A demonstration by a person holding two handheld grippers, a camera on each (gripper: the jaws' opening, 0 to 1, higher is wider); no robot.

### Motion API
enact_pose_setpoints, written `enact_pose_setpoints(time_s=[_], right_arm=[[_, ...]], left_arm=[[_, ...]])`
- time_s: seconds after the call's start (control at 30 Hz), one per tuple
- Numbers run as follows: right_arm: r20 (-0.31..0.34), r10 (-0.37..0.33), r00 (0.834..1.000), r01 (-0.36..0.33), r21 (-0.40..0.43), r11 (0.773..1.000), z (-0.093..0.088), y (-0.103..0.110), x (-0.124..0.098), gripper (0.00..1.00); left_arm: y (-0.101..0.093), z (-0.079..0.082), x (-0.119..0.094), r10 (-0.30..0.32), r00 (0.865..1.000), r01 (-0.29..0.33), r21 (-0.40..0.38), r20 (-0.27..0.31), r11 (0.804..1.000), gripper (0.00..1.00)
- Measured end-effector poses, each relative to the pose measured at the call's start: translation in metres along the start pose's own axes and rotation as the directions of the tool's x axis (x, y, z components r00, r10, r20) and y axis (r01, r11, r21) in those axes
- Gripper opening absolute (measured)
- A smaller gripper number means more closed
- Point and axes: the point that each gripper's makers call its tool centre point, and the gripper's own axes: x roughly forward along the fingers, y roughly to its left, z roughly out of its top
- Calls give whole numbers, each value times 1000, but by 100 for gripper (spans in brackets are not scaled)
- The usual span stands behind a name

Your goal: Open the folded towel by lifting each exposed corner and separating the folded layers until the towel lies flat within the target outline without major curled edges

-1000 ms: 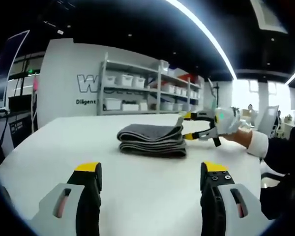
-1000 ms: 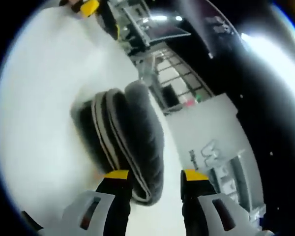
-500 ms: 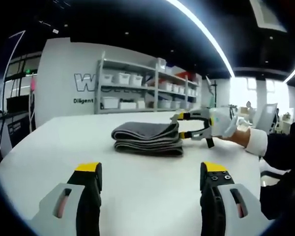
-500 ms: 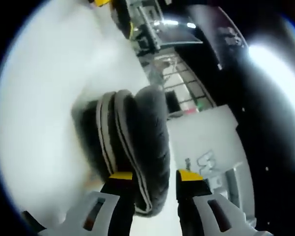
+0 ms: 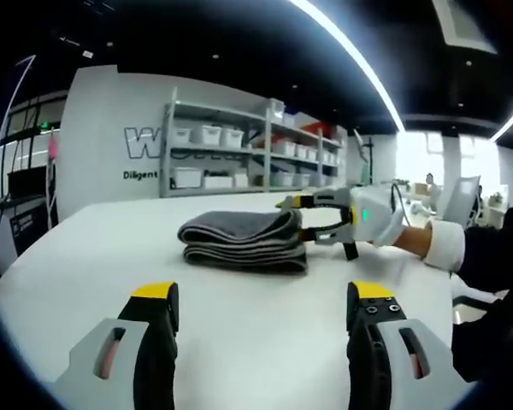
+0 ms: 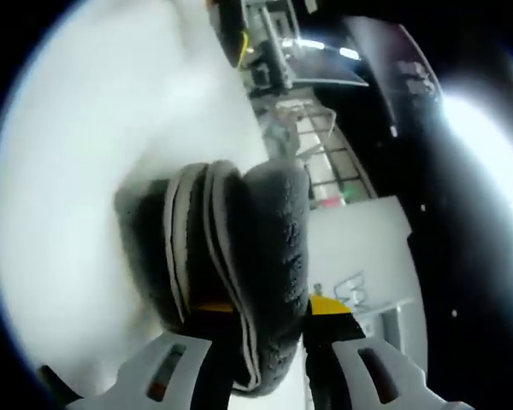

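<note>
1. Containers: white bins (image 5: 207, 135) sit in rows on the shelves (image 5: 239, 158) at the 12 o'clock side of the left gripper view; what they hold cannot be told.
2. Towel (image 5: 239, 241): dark grey, folded in several layers, lying on the table (image 5: 248, 333) near the middle of the left gripper view.
3. Right gripper (image 5: 294, 219): it enters the left gripper view from 3 o'clock, held by a hand (image 5: 417, 241) in a white cuff. In the right gripper view its jaws pinch the top layers of the towel at the near edge, with the fold bulging between the yellow tips.
4. Left gripper (image 5: 253, 294): jaws spread wide at 6 o'clock, holding nothing, above bare table and well apart from the towel.
5. Surface and room: white table; white wall (image 5: 103, 145) with lettering; a light strip (image 5: 350, 60) across a dark ceiling.
</note>
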Motion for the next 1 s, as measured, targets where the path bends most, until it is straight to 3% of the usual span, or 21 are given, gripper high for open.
enact_pose_setpoints(time_s=[0.13,0.37,0.5,0.6,0.63,0.73,1.0], right_arm=[[11,6,1000,-5,-28,1000,7,2,5,22],[21,37,999,-37,3,999,17,8,10,10],[35,53,998,-56,103,993,22,10,8,7],[36,55,998,-58,116,991,23,10,8,7],[41,52,998,-60,228,972,24,5,6,7],[41,47,998,-57,273,960,23,1,9,7],[48,39,998,-57,443,895,25,-5,5,6]], left_arm=[[-3,-2,1,-3,1000,3,4,-8,1000,79],[0,-2,3,-1,1000,1,3,-9,1000,79],[4,0,3,-3,1000,3,-6,-9,1000,80],[4,1,3,-2,1000,2,-7,-8,1000,81],[3,1,3,-6,1000,6,-11,-6,1000,82],[4,3,2,-7,1000,7,-23,1,1000,86],[2,9,-4,-21,999,22,-40,33,999,92]])
